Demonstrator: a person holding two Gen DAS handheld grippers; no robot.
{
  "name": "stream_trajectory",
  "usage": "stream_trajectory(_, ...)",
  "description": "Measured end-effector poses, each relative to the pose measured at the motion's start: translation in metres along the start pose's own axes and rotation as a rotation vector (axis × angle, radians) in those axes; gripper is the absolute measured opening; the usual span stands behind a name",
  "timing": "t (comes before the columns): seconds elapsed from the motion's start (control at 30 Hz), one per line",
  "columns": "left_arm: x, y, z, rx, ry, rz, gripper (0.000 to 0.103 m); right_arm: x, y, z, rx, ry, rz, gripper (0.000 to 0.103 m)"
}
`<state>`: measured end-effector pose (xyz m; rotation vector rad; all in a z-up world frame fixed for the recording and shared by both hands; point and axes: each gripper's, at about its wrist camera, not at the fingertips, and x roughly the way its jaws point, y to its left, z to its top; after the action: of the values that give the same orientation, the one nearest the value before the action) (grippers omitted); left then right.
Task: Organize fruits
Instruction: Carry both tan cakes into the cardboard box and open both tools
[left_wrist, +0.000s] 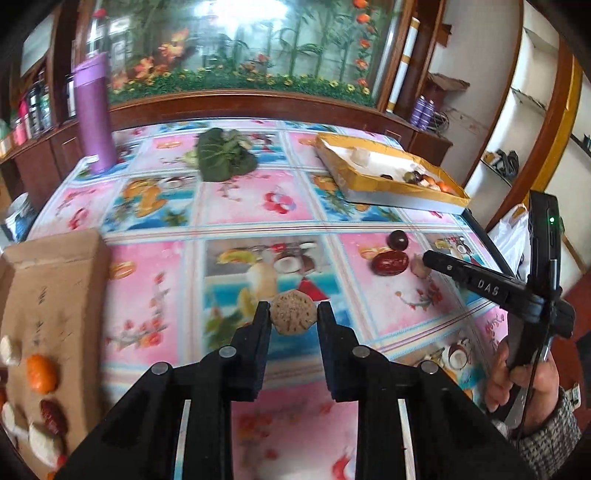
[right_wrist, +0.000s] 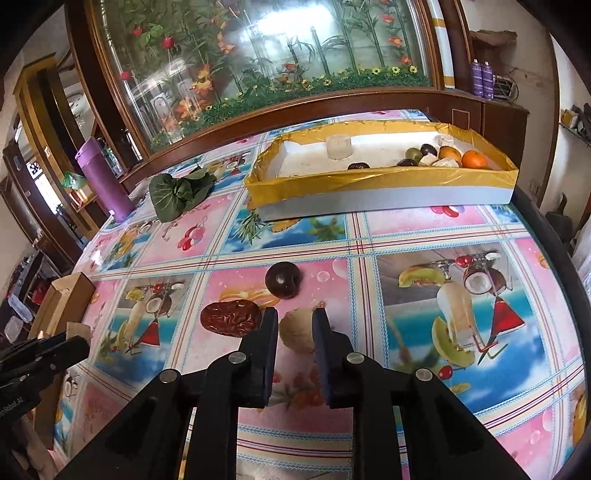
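My left gripper (left_wrist: 293, 308) is shut on a round tan speckled fruit (left_wrist: 293, 313) and holds it above the table. My right gripper (right_wrist: 295, 315) has its fingers on both sides of a pale brown round fruit (right_wrist: 298, 330) on the table; whether they press it I cannot tell. It also shows in the left wrist view (left_wrist: 428, 258). A red date (right_wrist: 229, 318) and a dark round fruit (right_wrist: 283, 279) lie just left and beyond. A yellow-rimmed tray (right_wrist: 380, 181) holds several fruits. A cardboard sheet (left_wrist: 55, 288) at left holds several fruits.
A purple tumbler (left_wrist: 92, 114) stands at the far left of the table. A green leafy vegetable (left_wrist: 225, 155) lies at the back middle. A wooden cabinet with a glass flower panel (right_wrist: 258, 55) runs behind the table. The table's right edge (right_wrist: 546, 236) is close.
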<state>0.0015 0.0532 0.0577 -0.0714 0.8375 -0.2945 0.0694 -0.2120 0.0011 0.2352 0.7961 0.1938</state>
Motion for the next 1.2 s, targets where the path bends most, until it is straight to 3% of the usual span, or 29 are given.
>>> stream_trajectory(0.13, -0.032, 0.024, -0.015, -0.069, -0.046, 0.012, 0.024, -0.011, -0.019, 0.003, 0.110, -0.030, 0.067, 0.020)
stream_trajectory(0.23, -0.052, 0.037, -0.025, -0.108, -0.081, 0.009, 0.024, -0.015, -0.033, 0.003, 0.171, -0.038, 0.064, 0.022)
stream_trajectory(0.33, -0.063, 0.045, -0.033, -0.135, -0.099, 0.002, 0.024, -0.010, -0.029, 0.003, 0.156, -0.020, 0.046, 0.045)
stream_trajectory(0.37, -0.066, 0.046, -0.035, -0.135, -0.103, 0.006, 0.024, -0.006, -0.024, 0.004, 0.135, -0.009, 0.029, 0.059)
stream_trajectory(0.4, -0.070, 0.048, -0.036, -0.134, -0.107, 0.012, 0.024, -0.002, -0.018, 0.005, 0.109, 0.001, 0.009, 0.064)
stream_trajectory(0.53, -0.081, 0.058, -0.041, -0.148, -0.123, 0.030, 0.024, 0.017, 0.003, 0.003, -0.008, 0.068, -0.084, 0.063)
stream_trajectory(0.6, -0.085, 0.065, -0.044, -0.165, -0.125, 0.037, 0.024, 0.020, 0.012, 0.003, -0.056, 0.076, -0.124, 0.032)
stream_trajectory(0.77, -0.093, 0.085, -0.050, -0.203, -0.113, 0.042, 0.024, 0.014, 0.015, -0.002, -0.072, 0.077, -0.168, 0.032)
stream_trajectory(0.87, -0.102, 0.101, -0.049, -0.200, -0.103, 0.055, 0.024, -0.004, 0.021, 0.000, -0.061, 0.059, -0.156, 0.032)
stream_trajectory(1.0, -0.112, 0.130, -0.037, -0.160, -0.090, 0.175, 0.024, -0.034, 0.058, 0.011, -0.108, 0.028, -0.072, 0.033)
stream_trajectory(1.1, -0.109, 0.163, -0.024, -0.165, -0.054, 0.244, 0.025, -0.047, 0.105, 0.017, -0.176, 0.018, 0.011, 0.033)
stream_trajectory(1.2, -0.099, 0.197, -0.012, -0.210, -0.004, 0.251, 0.024, -0.048, 0.163, 0.013, -0.258, 0.032, 0.096, 0.033)
